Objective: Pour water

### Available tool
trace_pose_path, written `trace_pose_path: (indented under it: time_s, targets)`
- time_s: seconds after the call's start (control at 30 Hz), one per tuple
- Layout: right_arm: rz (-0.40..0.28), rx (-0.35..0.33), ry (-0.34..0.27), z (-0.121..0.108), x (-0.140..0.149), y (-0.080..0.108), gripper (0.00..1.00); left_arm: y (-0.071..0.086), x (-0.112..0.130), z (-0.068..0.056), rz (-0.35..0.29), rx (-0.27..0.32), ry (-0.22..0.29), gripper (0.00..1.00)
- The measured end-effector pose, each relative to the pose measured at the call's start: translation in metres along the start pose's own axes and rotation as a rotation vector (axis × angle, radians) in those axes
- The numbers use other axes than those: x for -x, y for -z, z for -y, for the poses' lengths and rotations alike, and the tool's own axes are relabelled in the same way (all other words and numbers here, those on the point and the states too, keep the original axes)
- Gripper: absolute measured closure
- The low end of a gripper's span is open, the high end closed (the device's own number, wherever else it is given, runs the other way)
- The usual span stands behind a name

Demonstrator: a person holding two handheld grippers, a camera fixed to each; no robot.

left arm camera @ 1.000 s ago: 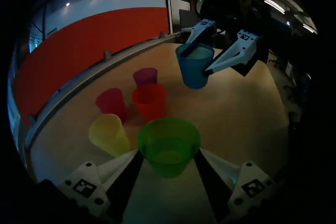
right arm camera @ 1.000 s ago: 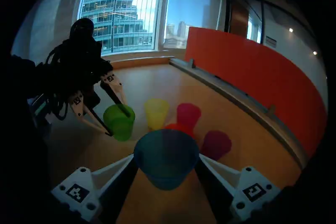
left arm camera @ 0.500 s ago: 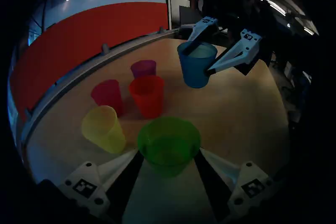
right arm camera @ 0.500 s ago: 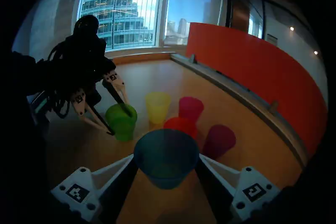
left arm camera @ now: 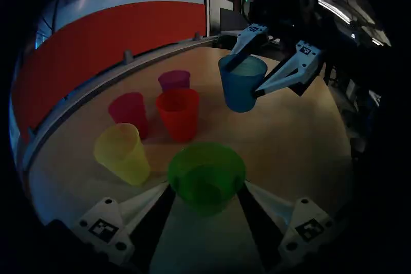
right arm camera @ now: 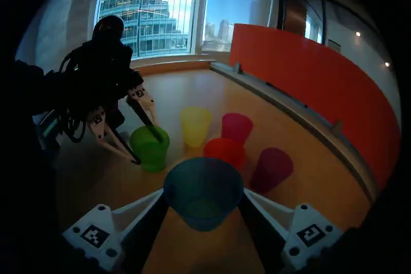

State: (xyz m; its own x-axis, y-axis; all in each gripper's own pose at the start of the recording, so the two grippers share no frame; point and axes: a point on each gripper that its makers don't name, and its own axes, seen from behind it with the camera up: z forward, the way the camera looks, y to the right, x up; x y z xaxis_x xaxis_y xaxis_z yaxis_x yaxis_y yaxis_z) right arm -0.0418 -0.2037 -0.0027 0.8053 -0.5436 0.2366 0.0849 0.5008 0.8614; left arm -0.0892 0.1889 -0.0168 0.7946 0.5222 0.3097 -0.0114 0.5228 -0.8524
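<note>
In the left gripper view, a yellow cup (left arm camera: 122,153) stands at 9 o'clock on the wooden table (left arm camera: 298,135). A pink cup (left arm camera: 129,112) is just beyond it, at 10 o'clock. Next to the right is a red cup (left arm camera: 178,113), with a purple cup (left arm camera: 174,79) close behind it at about 11 o'clock. A red wall (left arm camera: 103,37) runs along the table's far edge.

At 6 o'clock the left gripper (left arm camera: 206,185) has its two fingers pressed on either side of a green cup (left arm camera: 206,174), jaws set about as wide as the cup, which is upright with its mouth open to the camera. At 1 o'clock the right gripper (left arm camera: 240,77) clamps a blue cup (left arm camera: 239,85) between its fingers, roughly upright, well apart from the green one. A pale surface shows inside the blue cup near its rim, though I cannot tell for certain that it is water.

In the right gripper view, the left gripper is at 9 o'clock with the green cup low between its fingers, in front of a bright window (right arm camera: 149,12). To the right are the yellow cup at 12 o'clock, then the pink cup, with the red cup just in front of the pink one, and the purple cup at 3 o'clock. At 6 o'clock the blue cup sits between the right gripper's own fingers, both touching its sides.
</note>
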Motion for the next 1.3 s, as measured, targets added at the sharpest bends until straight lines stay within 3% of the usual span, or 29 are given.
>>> trace_pose_path:
  time_s: [0.5,0.9,1.3]
  targets:
    - [0.012,-0.006,-0.014,0.007,0.01,-0.006,0.09,0.001,0.004,0.001,-0.001,0.015,0.054,0.17]
    - [0.018,-0.014,-0.024,0.012,0.017,-0.014,0.09,0.004,0.01,0.002,0.029,0.017,0.065,0.15]
    - [0.032,-0.027,-0.039,0.022,0.029,-0.025,0.09,0.015,0.022,0.008,0.059,-0.009,0.042,0.15]
